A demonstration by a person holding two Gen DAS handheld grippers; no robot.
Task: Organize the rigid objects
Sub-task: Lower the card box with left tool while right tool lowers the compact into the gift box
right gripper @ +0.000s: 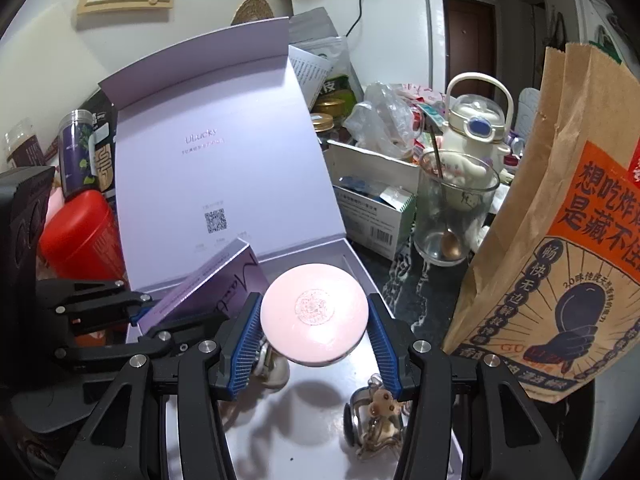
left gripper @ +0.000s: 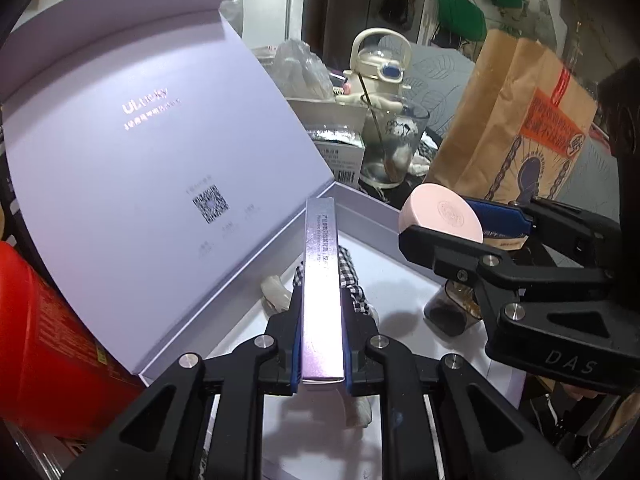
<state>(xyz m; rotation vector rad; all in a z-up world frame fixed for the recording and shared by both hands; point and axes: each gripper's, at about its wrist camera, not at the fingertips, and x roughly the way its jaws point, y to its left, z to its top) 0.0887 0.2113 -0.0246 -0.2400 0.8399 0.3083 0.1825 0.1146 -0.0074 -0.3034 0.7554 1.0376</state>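
Note:
An open lilac gift box (left gripper: pixel 360 204) (right gripper: pixel 320 252) stands with its lid (left gripper: pixel 152 168) (right gripper: pixel 216 160) raised. My left gripper (left gripper: pixel 322 344) (right gripper: pixel 150 316) is shut on a long silver-purple carton (left gripper: pixel 322 292) (right gripper: pixel 208 292) held over the box's inside. My right gripper (right gripper: pixel 316 344) (left gripper: pixel 464 224) is shut on a round pink compact (right gripper: pixel 314 316) (left gripper: pixel 440 216), held above the box's right part. In the box lie a checked cloth item (left gripper: pixel 354 280), a pale shell-like piece (left gripper: pixel 276 292) and a small clear jar (right gripper: pixel 372 416) (left gripper: pixel 448 312).
A brown paper bag (right gripper: pixel 560 240) (left gripper: pixel 512 128) stands right of the box. A glass with a spoon (right gripper: pixel 452 216) (left gripper: pixel 394 144), a cream kettle-shaped bottle (right gripper: pixel 476 128), white cartons (right gripper: pixel 376 216) and a red canister (right gripper: pixel 80 236) (left gripper: pixel 44 340) crowd around.

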